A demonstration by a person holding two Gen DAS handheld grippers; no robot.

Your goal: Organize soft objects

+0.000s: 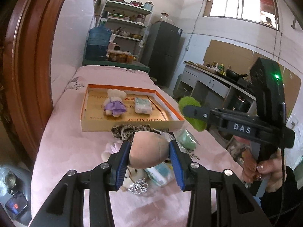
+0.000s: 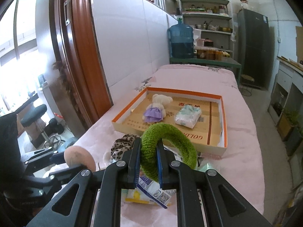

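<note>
We see the left gripper (image 1: 149, 151) clamped on a peach egg-shaped sponge (image 1: 146, 148), its blue pads (image 1: 122, 165) pressed against both sides, held above the pink bedspread (image 1: 75, 151). The right gripper (image 2: 148, 158) is closed tight on a fuzzy green ring (image 2: 170, 143), which stands upright between its fingers; from the left wrist view the ring (image 1: 189, 104) shows just off the near right corner of the shallow orange-rimmed box (image 1: 132, 122).

Inside the box, a small plush bear in a purple dress (image 2: 156, 110) lies toward the left, and a wrapped pale-blue packet (image 2: 187, 116) lies to its right, the two apart.

Near side of the box, on the bedspread: a leopard-print scrunchie (image 2: 122, 144) touching the box's near wall, a green packet (image 1: 186, 139) to the right, a white tissue pack (image 2: 151, 191) and other small items we cannot make out beneath the grippers.

Far end: blue water jug (image 2: 180, 39), shelving (image 2: 206, 15), dark fridge (image 2: 253, 43).
</note>
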